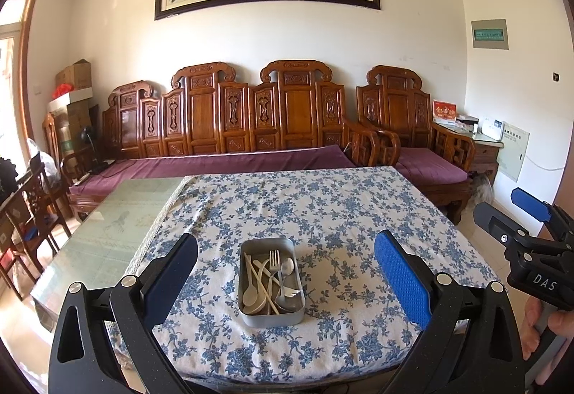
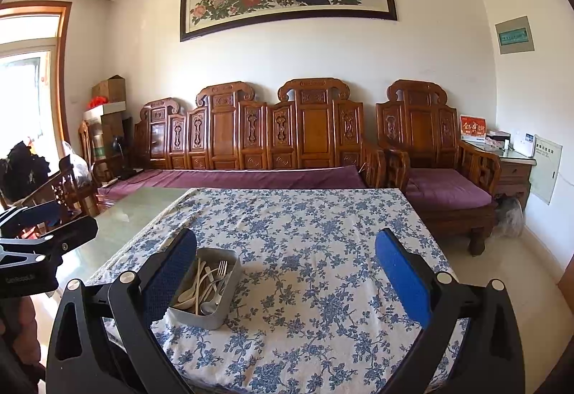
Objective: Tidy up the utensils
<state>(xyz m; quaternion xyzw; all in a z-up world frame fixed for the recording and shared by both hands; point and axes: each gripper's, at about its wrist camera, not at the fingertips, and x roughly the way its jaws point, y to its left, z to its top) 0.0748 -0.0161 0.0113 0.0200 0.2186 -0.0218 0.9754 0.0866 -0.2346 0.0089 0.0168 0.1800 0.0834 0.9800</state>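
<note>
A grey metal box [image 1: 271, 317] [image 2: 186, 313] stands near the front of the table on the blue-flowered cloth [image 1: 323, 207] [image 2: 305, 232]. Inside it lie several utensils: a metal fork [image 1: 274, 259] [image 2: 221, 268], a metal spoon [image 1: 287, 266], cream plastic spoons [image 1: 250, 295] [image 2: 187, 293] and cream chopsticks. My left gripper [image 1: 285, 274] is open above the table, straight behind the box, holding nothing. My right gripper [image 2: 285, 274] is open too, empty, with the box beside its left finger. Each view shows part of the other gripper at its edge.
Bare green glass tabletop [image 1: 118, 214] [image 2: 118, 225] lies left of the cloth. A carved wooden sofa with purple cushions [image 1: 222, 161] [image 2: 251, 177] stands behind the table, with an armchair [image 2: 448, 186] to its right. Wooden chairs [image 1: 28, 214] stand at the left.
</note>
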